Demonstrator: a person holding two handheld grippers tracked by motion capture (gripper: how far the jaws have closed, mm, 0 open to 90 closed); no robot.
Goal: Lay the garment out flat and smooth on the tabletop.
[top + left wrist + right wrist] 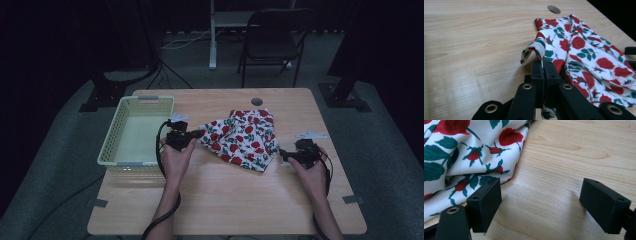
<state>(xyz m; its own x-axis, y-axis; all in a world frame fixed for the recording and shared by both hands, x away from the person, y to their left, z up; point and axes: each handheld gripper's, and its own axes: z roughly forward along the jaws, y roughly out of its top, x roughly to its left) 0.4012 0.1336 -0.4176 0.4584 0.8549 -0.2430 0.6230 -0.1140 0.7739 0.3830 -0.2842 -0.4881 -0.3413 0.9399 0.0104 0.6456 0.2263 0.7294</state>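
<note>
The rose-print cloth (245, 139) lies rumpled on the wooden desk (230, 200), right of the middle, and both hands are on the job. The left tongs (543, 65) are pressed together, pinching the cloth's left corner: in the left gripper view the two black pads meet with a fold of white-and-red fabric caught between them, and a bit of hem pokes out below. That corner stands lifted a little off the wood, curling over just ahead of the pads. From above, the left tongs (192, 134) sit just beside the pale yellow basket (114, 145), which stands at the desk's left side.

Over to the right tongs (540, 197), and they are spread wide, bare wood showing between the two pads. One pad sits at the cloth's edge, over the hem; whether it touches the fabric cannot be told. The other stands well clear on the desk. In the high view the right tongs (287, 155) point at the cloth's lower right corner, low over the wood. A round hole (257, 101) marks the desk just beyond the cloth, and a folding chair (274, 40) waits on the floor behind.
</note>
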